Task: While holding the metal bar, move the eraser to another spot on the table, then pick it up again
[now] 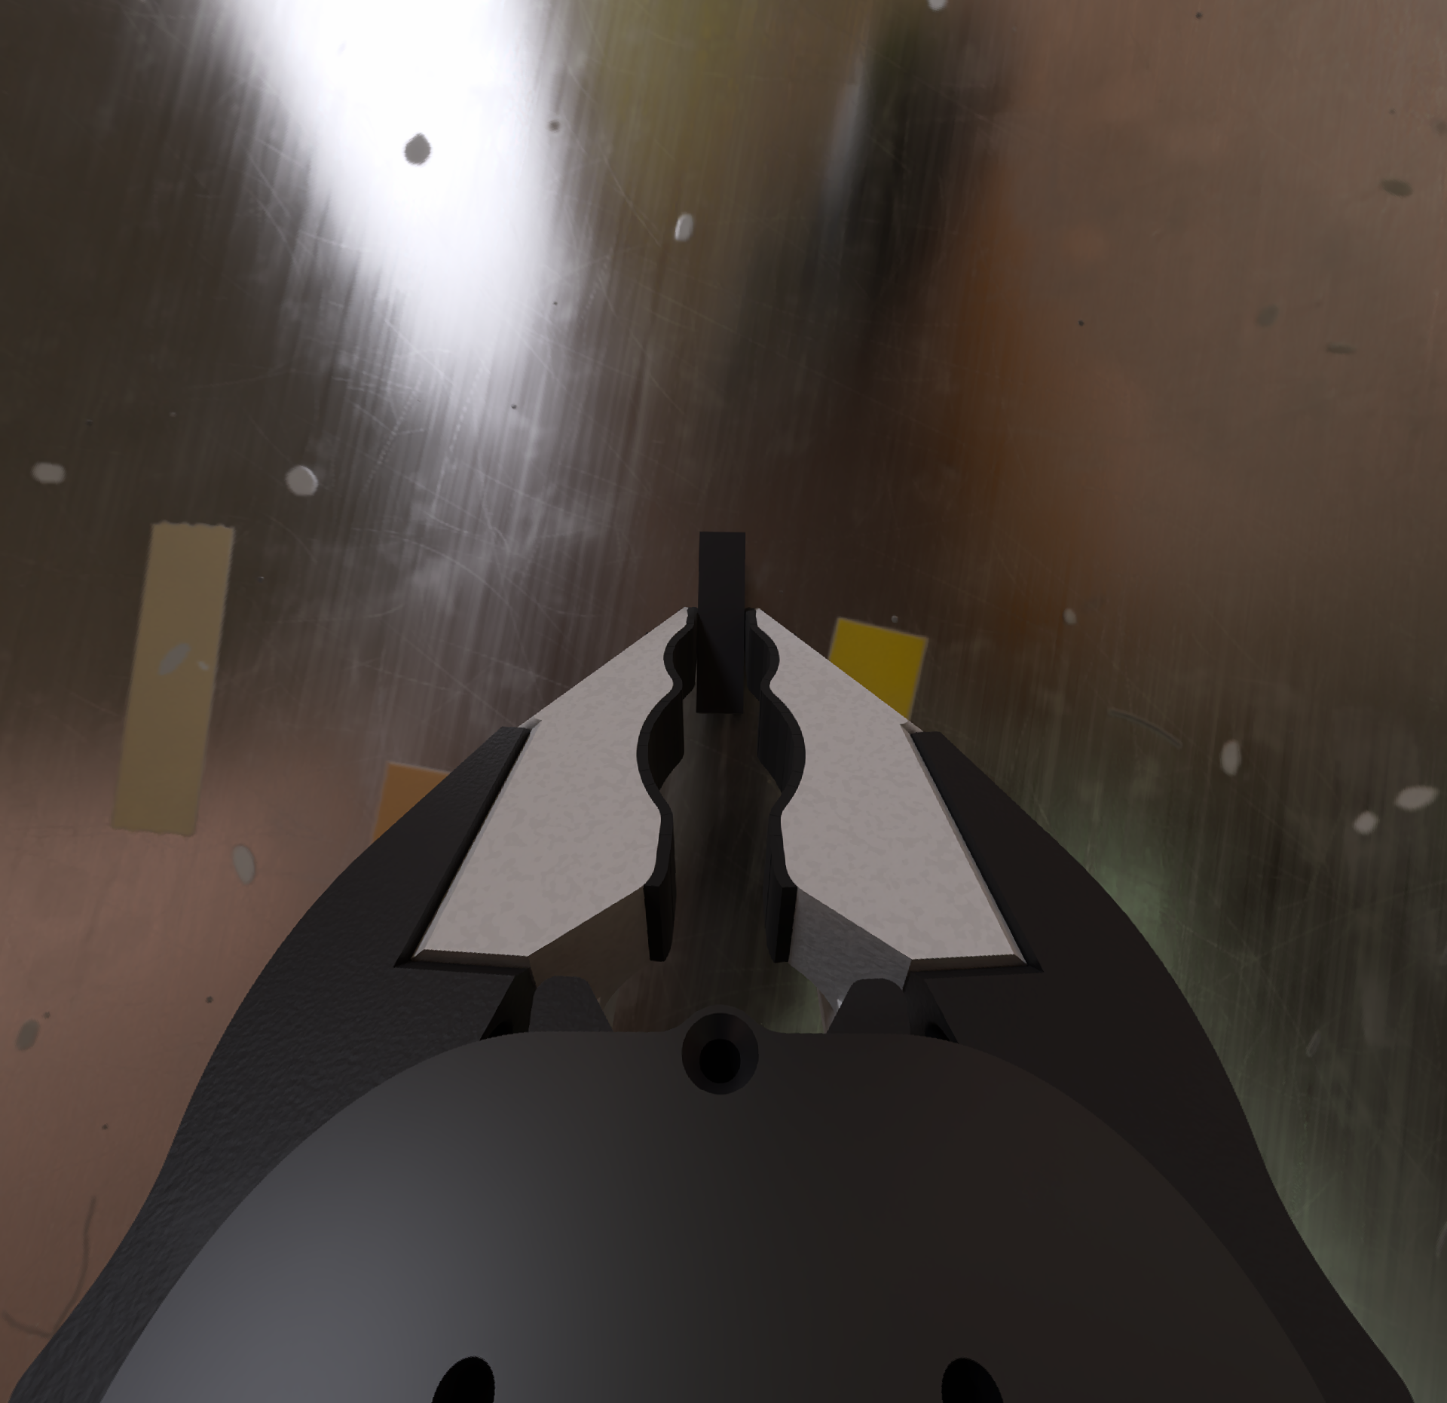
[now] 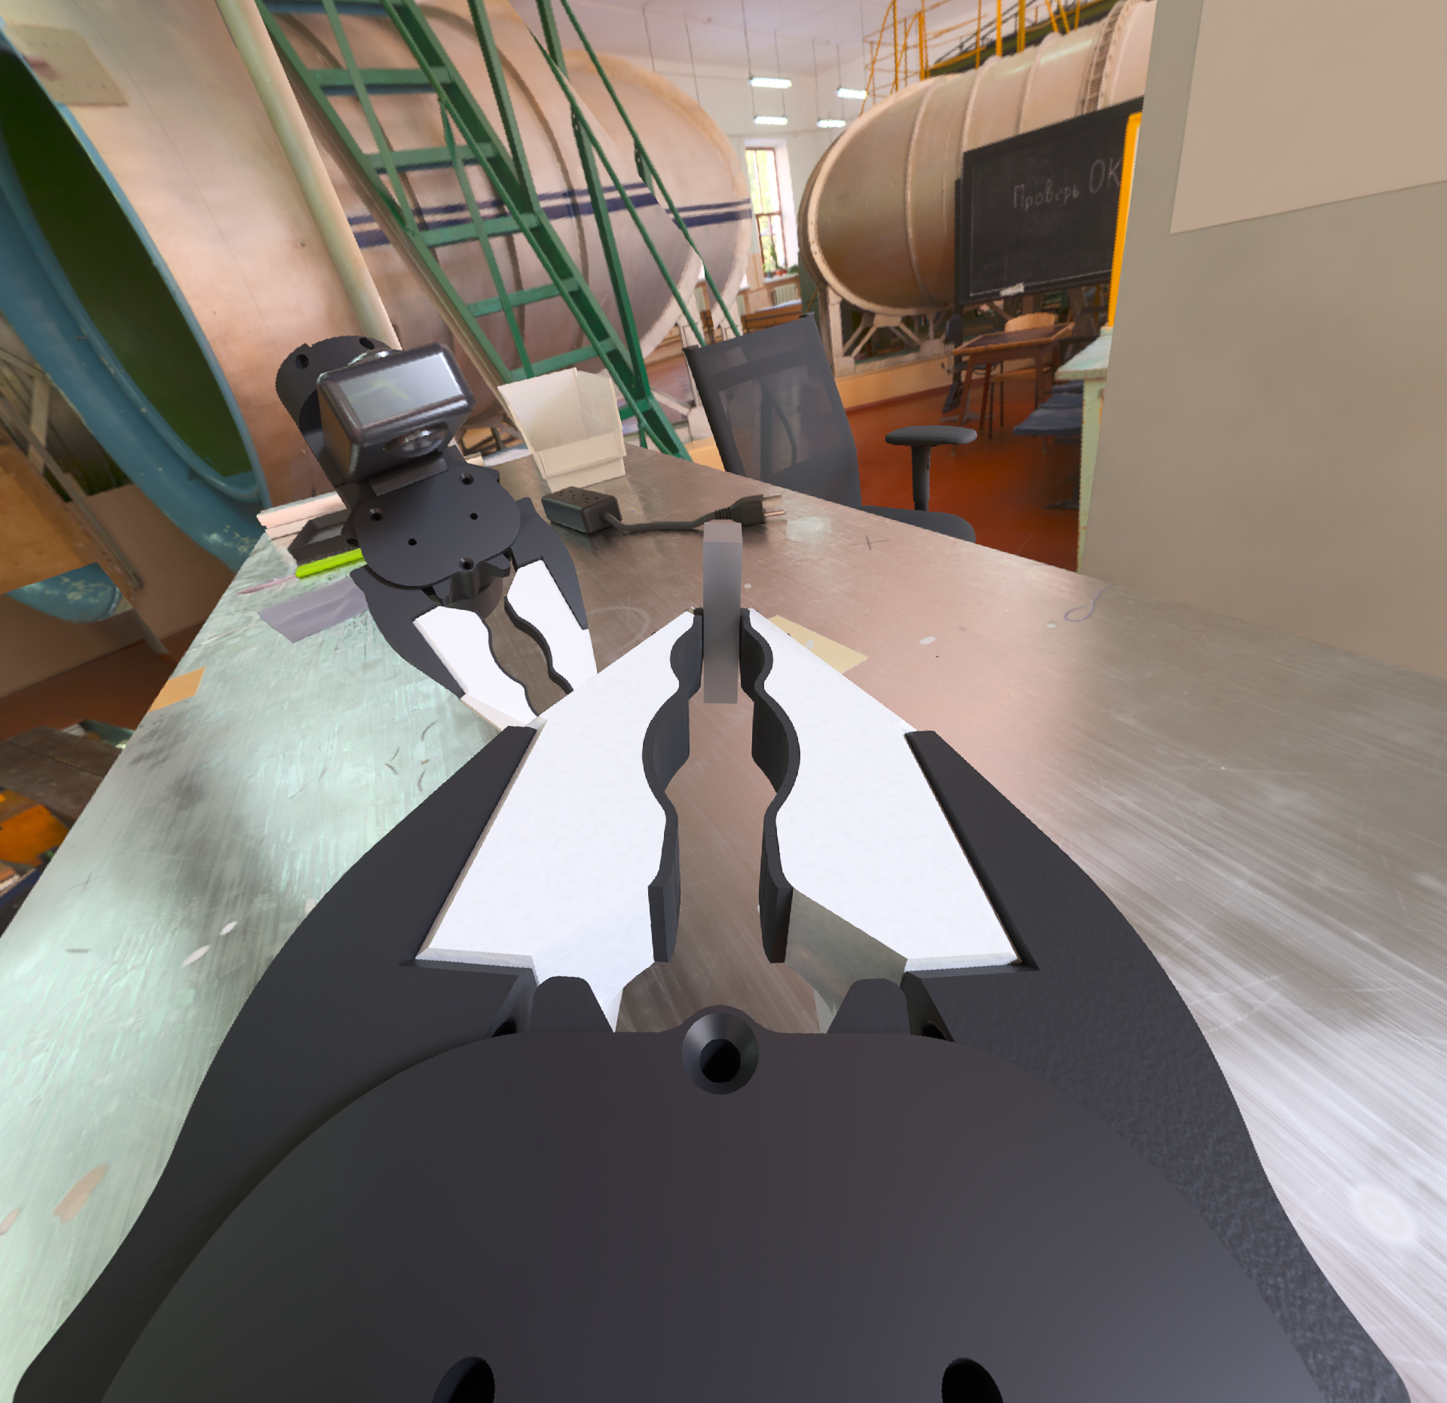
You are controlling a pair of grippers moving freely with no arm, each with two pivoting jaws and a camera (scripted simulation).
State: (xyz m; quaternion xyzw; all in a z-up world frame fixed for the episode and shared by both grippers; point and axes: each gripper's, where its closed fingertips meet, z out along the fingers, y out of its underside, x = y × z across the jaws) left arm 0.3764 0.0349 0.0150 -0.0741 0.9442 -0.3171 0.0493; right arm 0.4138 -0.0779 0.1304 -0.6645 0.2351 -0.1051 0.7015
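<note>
In the left wrist view my left gripper (image 1: 721, 617) is shut on the eraser (image 1: 721, 582), a small black block that sticks out past the fingertips. It points down at the scratched metal table (image 1: 1096, 347). I cannot tell whether the eraser touches the table. In the right wrist view my right gripper (image 2: 721, 621) is shut on the metal bar (image 2: 721, 574), a grey bar that stands up between the fingertips above the table (image 2: 1096, 739). The left gripper (image 2: 438, 535) also shows there, to the left and close by, tilted down at the table. Its fingertips and the eraser are hidden behind my right gripper's left finger.
Tape patches lie on the table: a long tan strip (image 1: 172, 676), a yellow patch (image 1: 877, 660) and an orange patch (image 1: 403, 797). At the far side are a black power adapter with a plug (image 2: 579, 508), a white box (image 2: 568, 421), a green pen (image 2: 329, 565) and an office chair (image 2: 783, 410).
</note>
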